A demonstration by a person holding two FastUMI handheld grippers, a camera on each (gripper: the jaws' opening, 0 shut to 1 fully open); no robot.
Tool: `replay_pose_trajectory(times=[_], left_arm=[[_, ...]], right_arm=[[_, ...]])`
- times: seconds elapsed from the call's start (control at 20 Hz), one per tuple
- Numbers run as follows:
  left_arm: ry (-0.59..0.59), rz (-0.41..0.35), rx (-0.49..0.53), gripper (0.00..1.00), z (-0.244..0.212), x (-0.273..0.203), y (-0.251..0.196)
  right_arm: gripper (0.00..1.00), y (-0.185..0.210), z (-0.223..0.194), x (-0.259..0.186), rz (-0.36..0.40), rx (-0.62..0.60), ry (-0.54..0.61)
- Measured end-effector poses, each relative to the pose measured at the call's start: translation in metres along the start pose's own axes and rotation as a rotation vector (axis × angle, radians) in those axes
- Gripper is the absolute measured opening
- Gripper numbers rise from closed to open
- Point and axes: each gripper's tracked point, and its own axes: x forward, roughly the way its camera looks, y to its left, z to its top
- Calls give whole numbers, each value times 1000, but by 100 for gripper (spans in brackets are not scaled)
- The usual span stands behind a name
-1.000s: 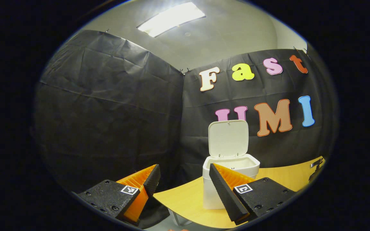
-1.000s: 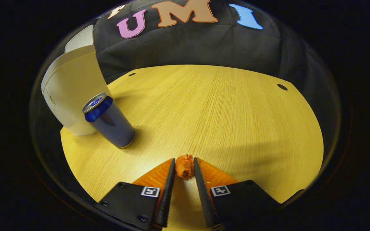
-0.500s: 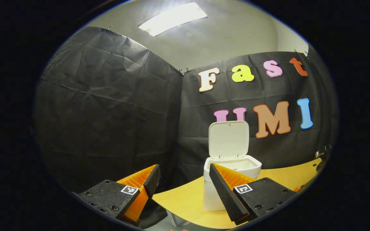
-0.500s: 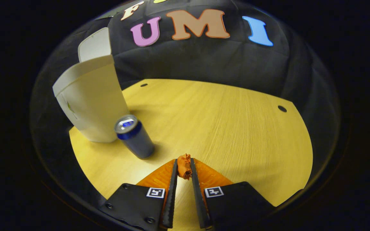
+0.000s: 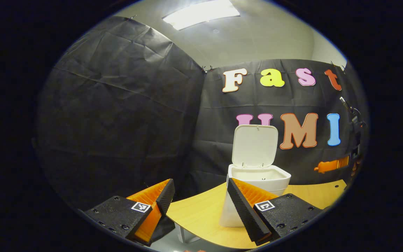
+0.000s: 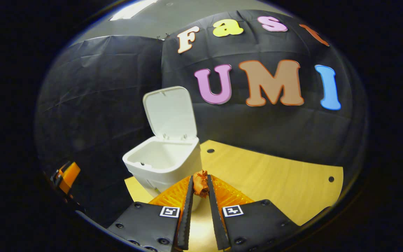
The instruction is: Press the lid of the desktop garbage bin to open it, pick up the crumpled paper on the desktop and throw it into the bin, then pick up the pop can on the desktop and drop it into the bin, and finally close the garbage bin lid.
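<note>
My right tool is clamped on the crumpled paper, both fingers pressed against the orange wad, which sticks out at their tips. I hold it above the counter, just beside the white garbage bin and a little to its right in the right gripper view. The bin's lid stands up open at the back, hinged behind the mouth, and the inside I can see looks bare. My left tool has its 2 fingers spread wide apart with nothing between them; it hangs off the near corner of the counter, pointing toward the bin, whose lid is up there too. At the far right edge of the left gripper view my other tool shows as an orange sliver above the counter
</note>
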Motion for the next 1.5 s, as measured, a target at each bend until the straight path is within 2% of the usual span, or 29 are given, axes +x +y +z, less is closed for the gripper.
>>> replay_pose_trajectory(times=[0.25, 0.5, 0.55, 0.7, 0.9, 1.0, 1.1, 1.2, 1.35, 1.5], left_arm=[[16, 72, -87, 92, -4, -9, 34], [0, 142, -54, 93, -1, -12, 70], [-1, 157, -44, 93, 0, -11, 77], [1, 174, -28, 93, 0, -11, 87], [4, 123, -17, 93, 0, 0, 69], [5, 50, -14, 93, 2, 8, 44], [-13, -83, -19, 93, 8, 14, -1], [-40, -243, -17, 93, 15, 19, -54], [-60, -506, -11, 93, 16, 16, -147], [-72, -768, -19, 94, 11, -6, -233]], right_arm=[[30, 53, 29, 62, 55, -112, 2], [30, 66, 26, 112, 59, -100, 54], [38, 65, 22, 118, 56, -93, 71], [45, 61, 16, 126, 25, -104, 85], [99, 52, 17, 124, 2, -86, 74], [99, 42, 25, 113, 0, -59, 46], [99, 23, 33, 86, -24, -35, 7], [99, -12, 38, 49, -92, -13, -37], [99, -88, 36, -31, -298, 13, -86], [99, -144, 19, -132, -517, 60, -127]])
